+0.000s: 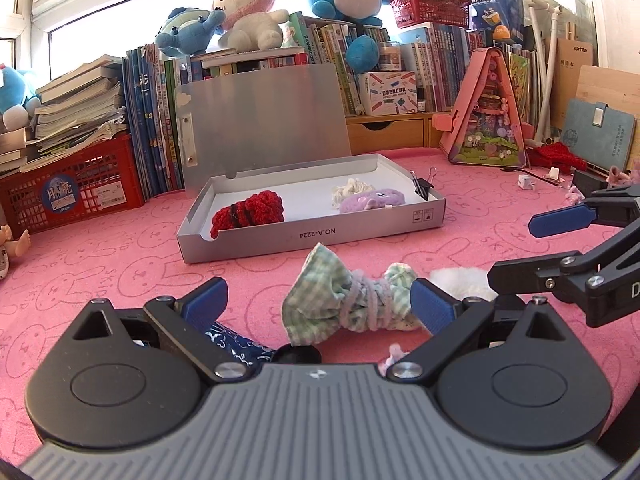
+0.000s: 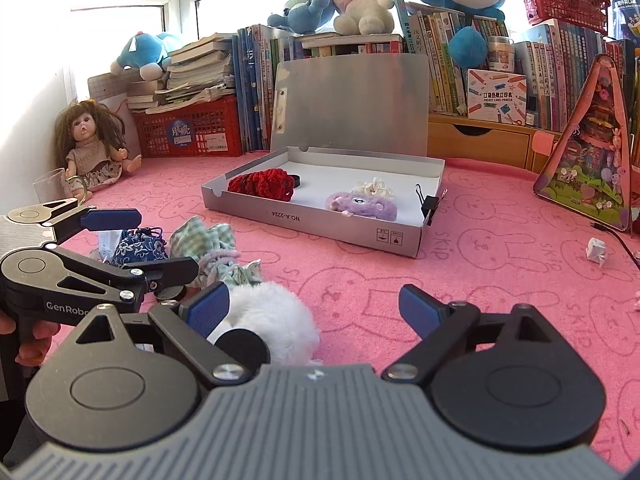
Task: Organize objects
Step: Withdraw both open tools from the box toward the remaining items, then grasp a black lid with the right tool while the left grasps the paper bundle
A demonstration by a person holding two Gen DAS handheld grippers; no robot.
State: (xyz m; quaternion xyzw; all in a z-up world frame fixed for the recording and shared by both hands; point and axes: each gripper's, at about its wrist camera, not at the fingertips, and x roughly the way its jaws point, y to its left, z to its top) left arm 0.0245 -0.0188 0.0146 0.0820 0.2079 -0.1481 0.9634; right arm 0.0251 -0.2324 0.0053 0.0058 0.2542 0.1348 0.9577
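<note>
An open silver box (image 1: 248,240) (image 2: 320,228) lies on the pink cloth and holds a red knitted piece (image 1: 250,214) (image 2: 264,184), a purple plush (image 1: 372,200) (image 2: 362,206), a cream piece (image 1: 352,190) and a black binder clip (image 1: 422,186) (image 2: 430,204). My left gripper (image 1: 320,300) is open around a green checked cloth bundle (image 1: 344,304) (image 2: 208,244) tied with cord. A blue floral pouch (image 1: 236,346) (image 2: 138,248) lies beside it. My right gripper (image 2: 314,306) is open, with a white fluffy plush (image 2: 272,320) (image 1: 460,280) at its left finger.
Books, plush toys and red baskets (image 1: 72,196) line the back. A doll (image 2: 90,144) sits at the left wall. A pink triangular toy house (image 1: 486,120) (image 2: 596,148) stands at the right. A small white paper piece (image 2: 596,250) lies on the cloth.
</note>
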